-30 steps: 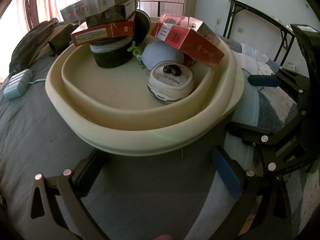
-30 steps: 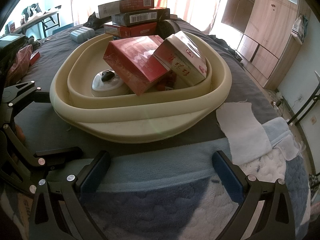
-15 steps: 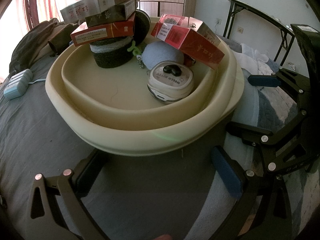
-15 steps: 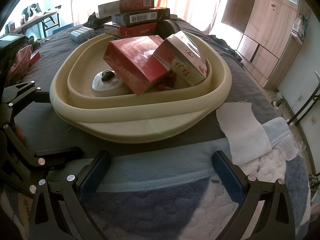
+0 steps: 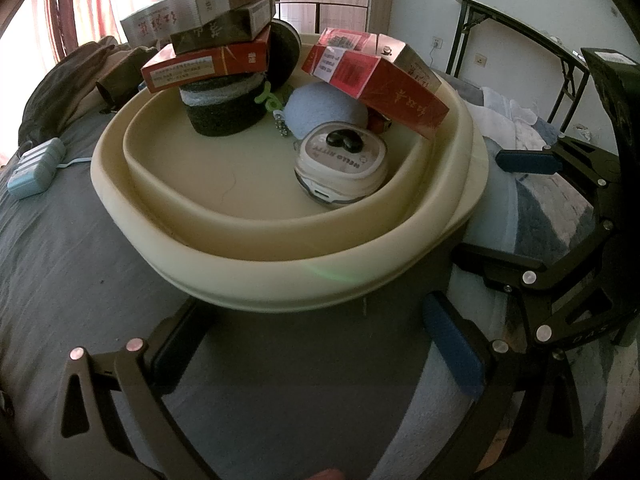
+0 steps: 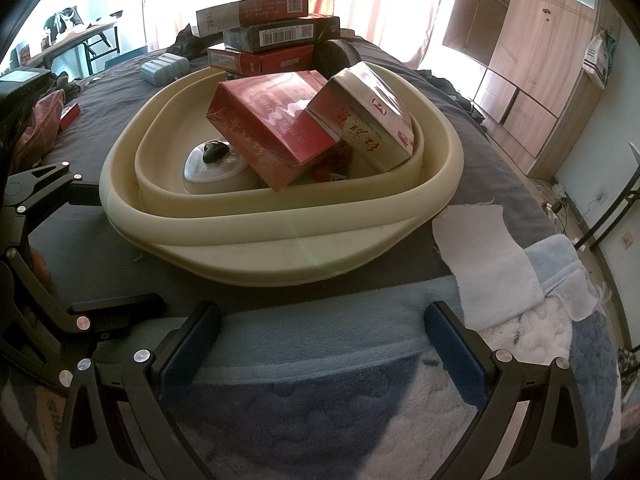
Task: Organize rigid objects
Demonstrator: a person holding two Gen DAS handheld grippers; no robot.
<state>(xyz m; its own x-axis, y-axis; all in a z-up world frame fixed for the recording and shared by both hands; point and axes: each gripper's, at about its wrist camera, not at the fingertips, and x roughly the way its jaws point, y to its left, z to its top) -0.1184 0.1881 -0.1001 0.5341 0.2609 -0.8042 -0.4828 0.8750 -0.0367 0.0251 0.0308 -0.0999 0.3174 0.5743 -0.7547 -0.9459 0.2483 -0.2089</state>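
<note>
Nothing moved: cream basin (image 5: 280, 276) of stacked boxes (image 5: 208, 40), white cloth (image 6: 480, 248) beside.

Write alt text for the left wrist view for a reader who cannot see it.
A cream oval plastic basin on a grey bedsheet holds three stacked cartons atop a dark round roll, two leaning red cartons and a white round case. The left gripper is open and empty before it; the right gripper is open alongside.

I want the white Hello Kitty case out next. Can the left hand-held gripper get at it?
Probably yes. The left hand-held gripper is open, and the case lies uncovered inside the tray's near rim; only a leaning red box crowds its far side.
</note>
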